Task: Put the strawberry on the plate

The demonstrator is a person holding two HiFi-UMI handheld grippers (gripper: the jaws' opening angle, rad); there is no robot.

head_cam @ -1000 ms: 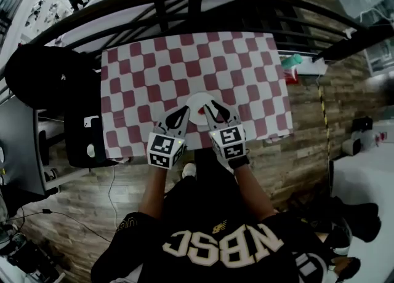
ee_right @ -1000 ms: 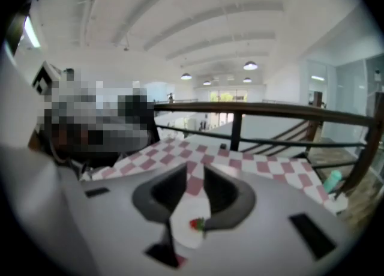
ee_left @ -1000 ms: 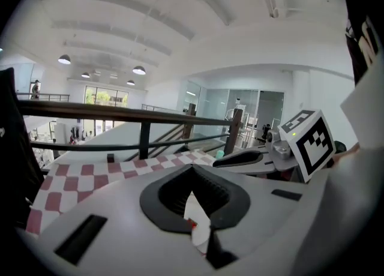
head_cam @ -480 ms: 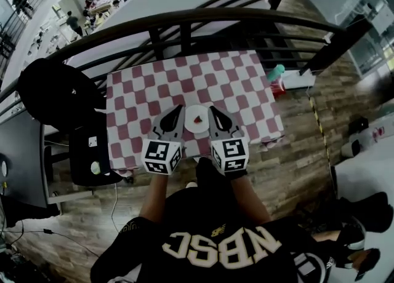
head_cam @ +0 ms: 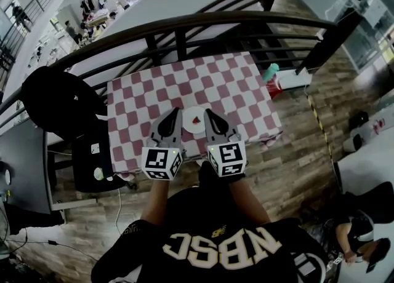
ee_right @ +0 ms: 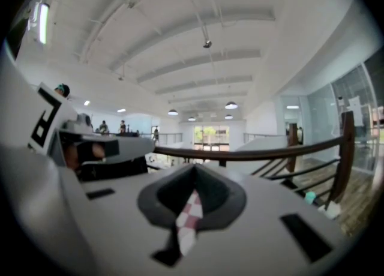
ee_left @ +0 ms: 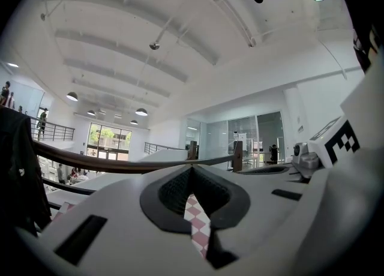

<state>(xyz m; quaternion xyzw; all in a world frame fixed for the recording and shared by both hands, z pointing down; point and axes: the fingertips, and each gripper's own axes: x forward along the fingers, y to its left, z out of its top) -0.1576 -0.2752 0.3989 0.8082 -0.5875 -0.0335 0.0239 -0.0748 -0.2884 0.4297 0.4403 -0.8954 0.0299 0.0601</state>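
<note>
Head view: the strawberry shows only as a small red spot, so its shape is taken with some reserve. It lies on the white plate, right of the plate's centre. The plate stands on the surface at the middle of its near edge, on a red-and-white chequered cloth that covers the whole top.

The left gripper lies just left of the plate and the right gripper just right of it, so the plate sits between the two tips. From this height, contact between either tip and the plate rim cannot be settled. Each gripper's marker cube is at the near end, over the surface's edge.

Left gripper view: the jaws of the left gripper are closed together with nothing held. Only a sliver of chequered cloth shows through the slit behind the pads.

Right gripper view: the jaws of the right gripper are likewise fully closed and hold nothing, with the same strip of cloth visible below.

Surroundings, head view: a dark curved railing runs along the far side of the surface. A black chair stands to the left. Wooden floor lies to the right and near.
</note>
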